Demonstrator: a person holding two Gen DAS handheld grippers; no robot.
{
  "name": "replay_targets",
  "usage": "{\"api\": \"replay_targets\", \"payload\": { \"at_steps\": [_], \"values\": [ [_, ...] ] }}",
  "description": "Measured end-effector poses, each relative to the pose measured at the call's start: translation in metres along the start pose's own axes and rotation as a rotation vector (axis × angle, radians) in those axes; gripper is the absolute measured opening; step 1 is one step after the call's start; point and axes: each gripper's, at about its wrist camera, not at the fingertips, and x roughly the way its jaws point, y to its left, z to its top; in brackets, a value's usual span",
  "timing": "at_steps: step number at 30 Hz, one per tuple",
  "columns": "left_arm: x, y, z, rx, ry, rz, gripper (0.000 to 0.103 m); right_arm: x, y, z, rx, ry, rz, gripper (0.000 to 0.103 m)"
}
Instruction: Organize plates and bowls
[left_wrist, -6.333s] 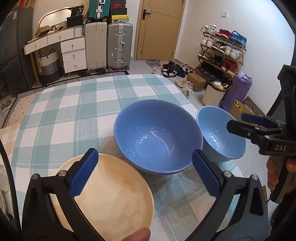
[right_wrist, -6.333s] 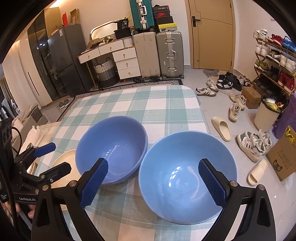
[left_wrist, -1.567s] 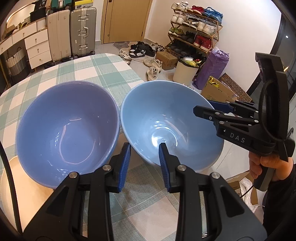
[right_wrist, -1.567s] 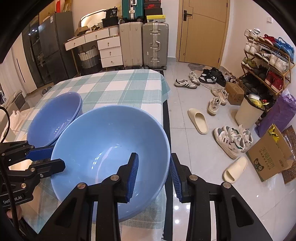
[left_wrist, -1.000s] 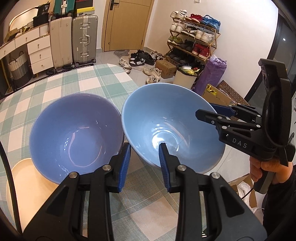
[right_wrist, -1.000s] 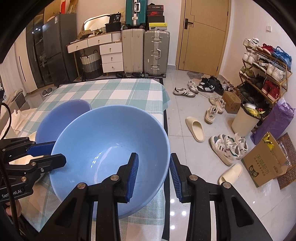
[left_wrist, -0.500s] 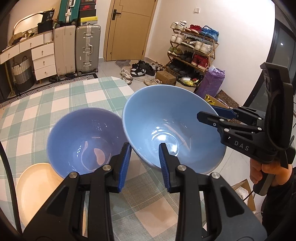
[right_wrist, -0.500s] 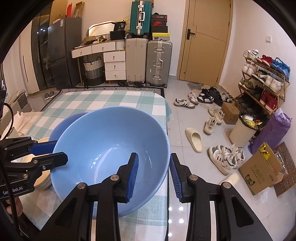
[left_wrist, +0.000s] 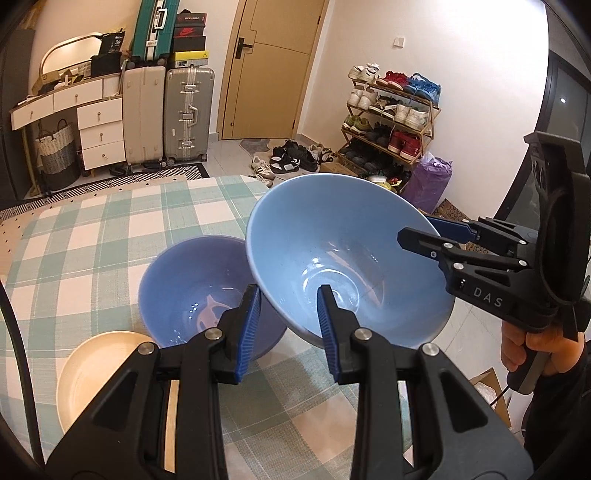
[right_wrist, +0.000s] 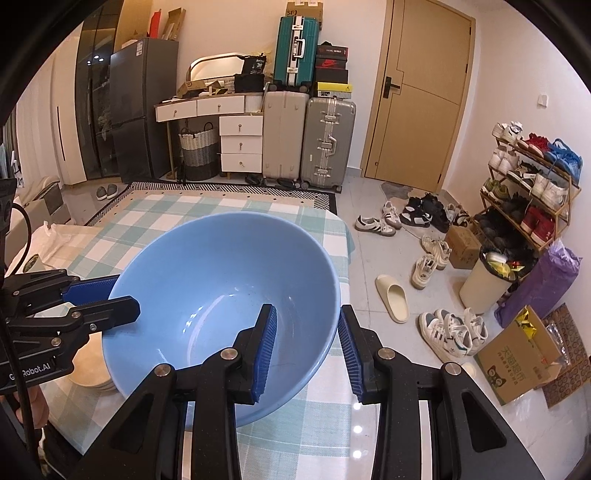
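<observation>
Checked tablecloth (left_wrist: 110, 236) below, shoes across the floor behind. Left gripper (left_wrist: 288, 321) clamps one side of the light blue bowl's (left_wrist: 332, 240) rim, right gripper (right_wrist: 306, 343) clamps the opposite side, bowl aloft and tilted above the darker bowl (left_wrist: 192, 280), beside the cream plate (left_wrist: 92, 362).
</observation>
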Motion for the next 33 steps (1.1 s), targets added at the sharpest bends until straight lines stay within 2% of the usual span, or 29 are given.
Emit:
{"api": "replay_targets", "payload": {
  "at_steps": [14, 26, 33],
  "values": [
    [-0.051, 0.035, 0.000, -0.036, -0.038, 0.057, 0.027, 0.001, 0.044, 0.024, -0.039, -0.018, 0.036, 0.035],
    [-0.054, 0.072, 0.005, -0.074, -0.044, 0.114, 0.027, 0.024, 0.078, 0.038, -0.057, -0.014, 0.081, 0.035],
    [-0.040, 0.095, 0.006, -0.097, -0.042, 0.138, 0.027, 0.045, 0.090, 0.041, -0.070, 0.007, 0.095, 0.035]
  ]
}}
